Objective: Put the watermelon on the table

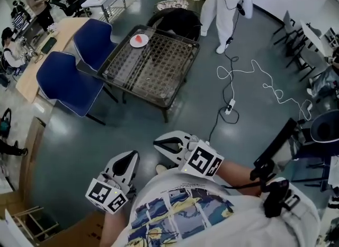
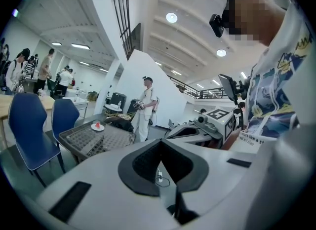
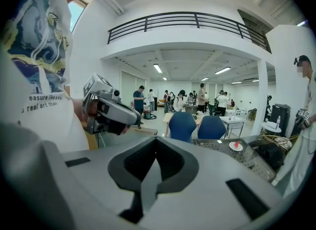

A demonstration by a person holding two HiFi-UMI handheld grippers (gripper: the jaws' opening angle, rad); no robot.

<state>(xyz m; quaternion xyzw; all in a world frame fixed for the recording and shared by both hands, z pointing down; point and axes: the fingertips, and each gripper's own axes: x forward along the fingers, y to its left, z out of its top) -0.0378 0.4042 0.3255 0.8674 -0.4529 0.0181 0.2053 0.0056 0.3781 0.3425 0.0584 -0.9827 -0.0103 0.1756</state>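
Note:
A red watermelon slice [image 1: 139, 39] lies on a small white plate [image 1: 134, 43] at the far left corner of a low mesh-topped table [image 1: 159, 73]. The slice [image 2: 97, 124] also shows small in the left gripper view and, as a red slice [image 3: 236, 145], in the right gripper view. Both grippers are held close to my body, well short of the table. My left gripper [image 1: 128, 159] [image 2: 159, 144] is shut with nothing in it. My right gripper [image 1: 160, 144] [image 3: 156, 141] has its jaws together and is empty too.
Two blue chairs [image 1: 69, 81] stand left of the table. A white cable and power strip [image 1: 231, 105] trail on the floor to the right. A person in white [image 1: 222, 7] stands beyond the table. A wooden desk [image 1: 39, 55] with seated people is at far left.

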